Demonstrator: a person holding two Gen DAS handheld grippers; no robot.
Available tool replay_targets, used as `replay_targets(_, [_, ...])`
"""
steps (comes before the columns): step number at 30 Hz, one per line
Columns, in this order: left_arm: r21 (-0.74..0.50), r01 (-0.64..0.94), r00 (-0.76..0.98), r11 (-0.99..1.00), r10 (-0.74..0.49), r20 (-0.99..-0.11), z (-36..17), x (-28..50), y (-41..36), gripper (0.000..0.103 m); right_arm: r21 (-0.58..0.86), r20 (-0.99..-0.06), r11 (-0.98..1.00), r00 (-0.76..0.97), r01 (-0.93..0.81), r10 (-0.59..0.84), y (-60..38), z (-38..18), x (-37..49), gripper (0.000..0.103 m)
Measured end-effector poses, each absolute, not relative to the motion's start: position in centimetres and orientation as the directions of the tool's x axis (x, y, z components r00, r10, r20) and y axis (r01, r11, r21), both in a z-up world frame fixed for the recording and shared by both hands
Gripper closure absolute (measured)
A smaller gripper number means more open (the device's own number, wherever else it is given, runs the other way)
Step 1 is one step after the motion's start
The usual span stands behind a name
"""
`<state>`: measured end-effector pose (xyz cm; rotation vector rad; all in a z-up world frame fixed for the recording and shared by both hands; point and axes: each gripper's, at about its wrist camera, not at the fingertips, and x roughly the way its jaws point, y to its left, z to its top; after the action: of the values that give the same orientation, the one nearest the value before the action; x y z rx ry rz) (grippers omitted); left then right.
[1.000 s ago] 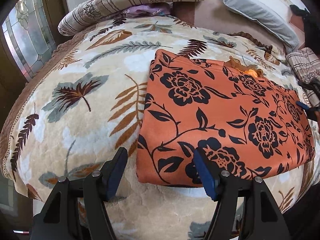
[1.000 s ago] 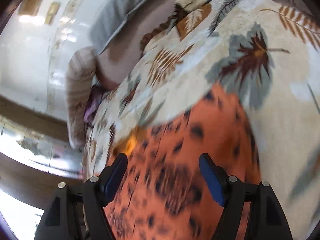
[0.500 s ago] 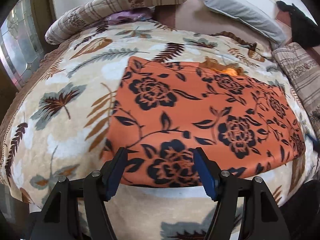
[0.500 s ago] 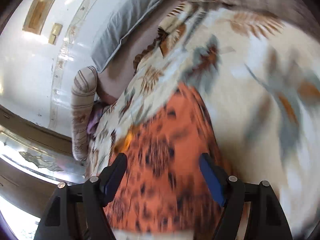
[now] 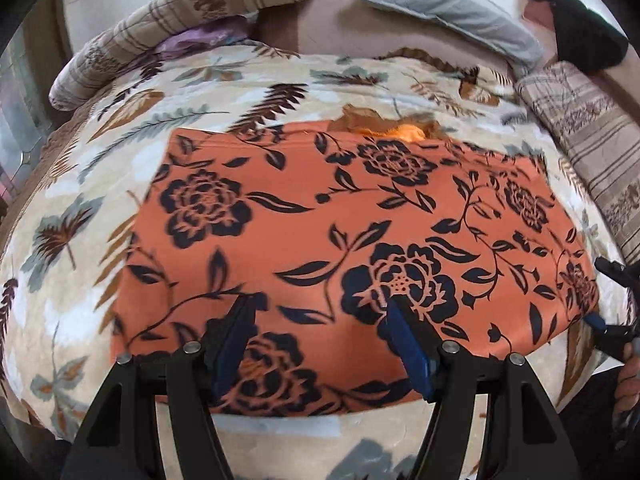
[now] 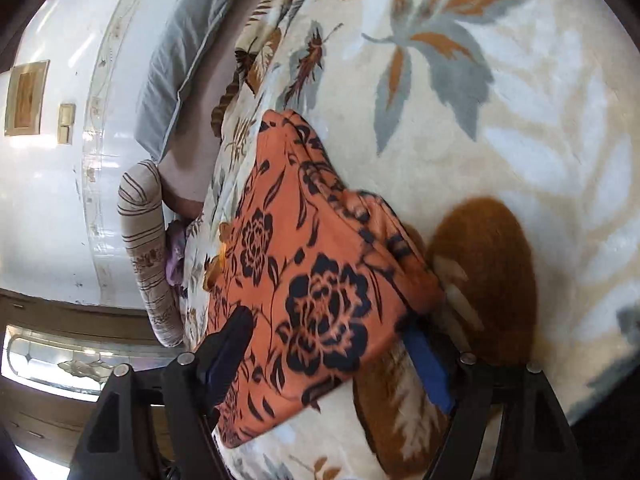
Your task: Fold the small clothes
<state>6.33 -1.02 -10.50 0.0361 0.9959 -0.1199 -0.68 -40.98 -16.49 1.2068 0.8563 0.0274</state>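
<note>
An orange garment (image 5: 352, 240), smooth thin cloth printed with dark navy roses and trailing leaves, lies folded into a rough rectangle on a plush cream blanket (image 5: 80, 280) whose fleecy pile carries grey, brown and rust fern leaves. Along the garment's far edge a scrap of brighter orange lining (image 5: 404, 132) peeks out, crumpled. The left gripper (image 5: 320, 332) hangs over the near edge of the cloth, its black arms ending in blue pads (image 5: 404, 344); the jaws stand wide apart with only flat fabric under them, nothing pinched. The right gripper (image 6: 328, 344) sits at the garment's right corner, where the cloth bunches into soft ridges and lifts off the blanket; that corner lies in the gap between the jaws, which are drawing together, and I cannot make out the pads pressing on it. From the left camera the same gripper shows as black tips at the picture's right edge, with the person's hand (image 5: 630, 380) behind it. At the head of the bed lie a long striped bolster (image 5: 180, 28) with a woven, patterned look, a smooth grey pillow (image 5: 448, 20), and a second striped cushion (image 5: 592, 148) along the right side. A glossy white headboard (image 6: 52, 208) with a gilt trim line curves behind.
</note>
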Motion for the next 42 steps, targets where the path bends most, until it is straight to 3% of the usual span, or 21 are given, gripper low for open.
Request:
replay_targets(2, [-0.003,0.127,0.520,0.992,-0.069,-0.851,-11.3,6.8,-1.8,0.034,0.800,-0.593,0.416,0.676,0.433,0.437,-41.1,-16.9,0.2,0.090])
replay_targets(4, [0.025,0.132,0.517,0.991,-0.048,-0.855,-11.6,7.0,-2.4,0.034,0.790,-0.603,0.440,0.667,0.426,0.438,-41.2,-16.7,0.4,0.092])
replay_targets(8, [-0.005,0.143,0.572,0.990,-0.086,-0.816,-9.9,6.4,-2.7,0.034,0.742,-0.605,0.569,0.719,0.355,0.341,-40.3,-12.2,-0.8,0.094])
replay_targets(11, [0.007,0.157,0.564,0.988,-0.084,-0.821,-10.5,6.9,-3.6,0.024,0.677,-0.705,0.596,0.613,0.431,0.357,-40.2,-15.5,0.3,0.087])
replay_targets(13, [0.049,0.184,0.519,0.982,-0.055,-0.853,-12.3,7.4,-4.5,0.024,0.750,-0.645,0.499,0.648,0.434,0.405,-41.2,-16.6,-0.3,0.083])
replay_targets(15, [0.086,0.190,0.546,0.978,-0.032,-0.837,-13.0,7.2,-4.9,0.022,0.726,-0.656,0.551,0.655,0.411,0.375,-41.6,-14.6,-0.6,0.057])
replay_targets(16, [0.091,0.190,0.550,0.978,-0.029,-0.835,-13.0,7.2,-5.0,0.022,0.696,-0.669,0.593,0.664,0.403,0.333,-41.9,-13.4,-1.1,0.028])
replay_targets(17, [0.092,0.193,0.549,0.977,-0.030,-0.835,-13.0,7.2,-5.0,0.022,0.676,-0.672,0.619,0.680,0.400,0.295,-42.2,-12.4,-1.7,0.025])
replay_targets(20, [0.067,0.192,0.547,0.979,-0.050,-0.836,-13.0,7.3,-4.7,0.022,0.666,-0.653,0.639,0.715,0.385,0.250,-44.5,-10.3,-2.2,0.025])
replay_targets(22, [0.074,0.190,0.555,0.979,-0.045,-0.831,-13.1,7.3,-4.8,0.022,0.673,-0.635,0.665,0.714,0.323,0.295,-45.6,-9.4,0.1,0.025])
replay_targets(26, [0.063,0.183,0.554,0.981,-0.050,-0.831,-13.1,7.0,-4.6,0.021,0.642,-0.669,0.738,0.622,0.208,0.407,-44.4,-9.9,9.1,0.025])
replay_targets(32, [0.050,0.189,0.543,0.981,-0.062,-0.837,-13.1,7.3,-4.5,0.020,0.552,-0.768,0.810,0.499,0.197,0.402,-43.6,-13.3,18.4,0.030])
replay_targets(33, [0.048,0.190,0.542,0.981,-0.064,-0.838,-13.2,7.3,-4.5,0.020,0.556,-0.763,0.809,0.502,0.190,0.407,-43.4,-13.4,19.2,0.038])
replay_targets(34, [0.046,0.193,0.542,0.980,-0.068,-0.838,-13.2,7.4,-4.4,0.020,0.566,-0.755,0.808,0.495,0.163,0.429,-43.1,-13.2,19.5,0.086])
replay_targets(35, [0.044,0.197,0.542,0.979,-0.071,-0.838,-13.2,7.4,-4.4,0.019,0.561,-0.756,0.816,0.485,0.136,0.439,-42.5,-12.7,19.5,0.091])
replay_targets(37, [0.040,0.199,0.544,0.979,-0.077,-0.836,-13.3,7.4,-4.3,0.017,0.490,-0.771,0.865,0.517,0.110,0.371,-41.6,-11.2,18.9,0.092])
replay_targets(39, [0.042,0.199,0.546,0.979,-0.075,-0.835,-13.4,7.5,-4.5,0.016,0.484,-0.801,0.846,0.501,0.223,0.326,-42.9,-12.8,18.9,0.092])
replay_targets(42, [0.010,0.217,0.529,0.976,-0.109,-0.841,-12.6,7.6,-4.0,0.016,0.506,-0.787,0.818,0.535,0.274,0.308,-43.2,-13.1,17.9,0.074])
